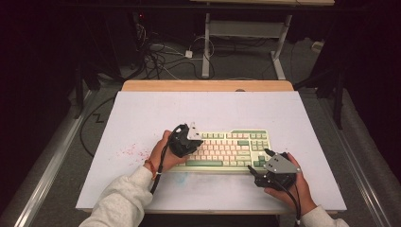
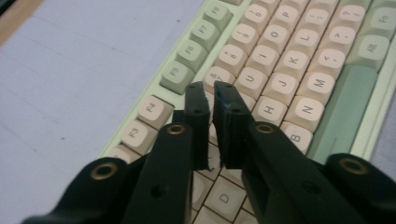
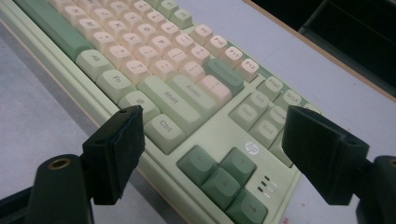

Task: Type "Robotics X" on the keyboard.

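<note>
A pale green keyboard (image 1: 231, 147) with cream and green keys lies on the white table top, right of centre. My left gripper (image 1: 196, 144) hovers over the keyboard's left half. In the left gripper view its jaws (image 2: 211, 86) stand a narrow slit apart just above the letter keys (image 2: 280, 60), with nothing between them. My right gripper (image 1: 259, 161) sits at the keyboard's near right corner. In the right gripper view it (image 3: 215, 116) is wide open, one jaw on each side of the corner with the arrow keys (image 3: 219, 175), and does not touch the keyboard (image 3: 187, 93).
The white table top (image 1: 142, 118) has red speckles (image 1: 132, 152) left of the keyboard. A wooden strip (image 1: 208, 85) runs along its far edge. Beyond the table, cables (image 1: 161, 56) lie on the floor beside a white desk frame (image 1: 206, 47).
</note>
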The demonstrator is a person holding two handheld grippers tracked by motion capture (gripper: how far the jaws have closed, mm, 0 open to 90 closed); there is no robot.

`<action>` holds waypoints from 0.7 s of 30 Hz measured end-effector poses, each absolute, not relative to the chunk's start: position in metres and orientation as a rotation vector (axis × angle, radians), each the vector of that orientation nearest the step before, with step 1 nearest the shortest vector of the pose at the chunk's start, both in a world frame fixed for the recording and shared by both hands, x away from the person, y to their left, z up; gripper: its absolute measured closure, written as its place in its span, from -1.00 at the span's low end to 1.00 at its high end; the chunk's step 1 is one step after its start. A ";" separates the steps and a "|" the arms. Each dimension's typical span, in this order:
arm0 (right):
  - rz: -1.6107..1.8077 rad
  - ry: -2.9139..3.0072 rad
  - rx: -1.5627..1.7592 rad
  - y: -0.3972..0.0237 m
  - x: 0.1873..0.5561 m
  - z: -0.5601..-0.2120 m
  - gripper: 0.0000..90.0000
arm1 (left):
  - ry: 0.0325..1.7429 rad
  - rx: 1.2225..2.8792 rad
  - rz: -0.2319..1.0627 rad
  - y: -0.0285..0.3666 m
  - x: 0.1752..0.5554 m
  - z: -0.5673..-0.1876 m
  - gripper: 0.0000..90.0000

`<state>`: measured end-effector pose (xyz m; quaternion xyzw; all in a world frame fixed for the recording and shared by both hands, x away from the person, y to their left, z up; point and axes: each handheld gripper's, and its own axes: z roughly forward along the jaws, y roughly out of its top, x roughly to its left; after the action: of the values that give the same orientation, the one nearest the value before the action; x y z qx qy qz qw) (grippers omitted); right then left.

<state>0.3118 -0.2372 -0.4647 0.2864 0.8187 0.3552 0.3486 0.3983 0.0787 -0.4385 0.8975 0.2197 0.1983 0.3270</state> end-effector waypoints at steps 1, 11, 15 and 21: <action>0.920 2.124 0.744 -0.237 0.312 -0.465 -0.52 | 0.572 2.334 0.522 0.080 0.397 -0.437 0.65; 0.918 2.135 0.744 -0.236 0.313 -0.466 -0.49 | 0.538 2.287 0.601 0.087 0.385 -0.432 -0.07; 0.936 2.136 0.752 -0.237 0.313 -0.465 -0.47 | 0.517 2.272 0.610 0.087 0.379 -0.431 -0.38; 0.929 2.133 0.756 -0.237 0.313 -0.465 -0.47 | 0.436 2.255 0.609 0.091 0.367 -0.431 -0.61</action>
<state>0.3135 -0.2371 -0.4652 0.2906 0.8199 0.3570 0.3404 0.3674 0.0905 -0.4308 0.8803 0.1701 0.2376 0.3737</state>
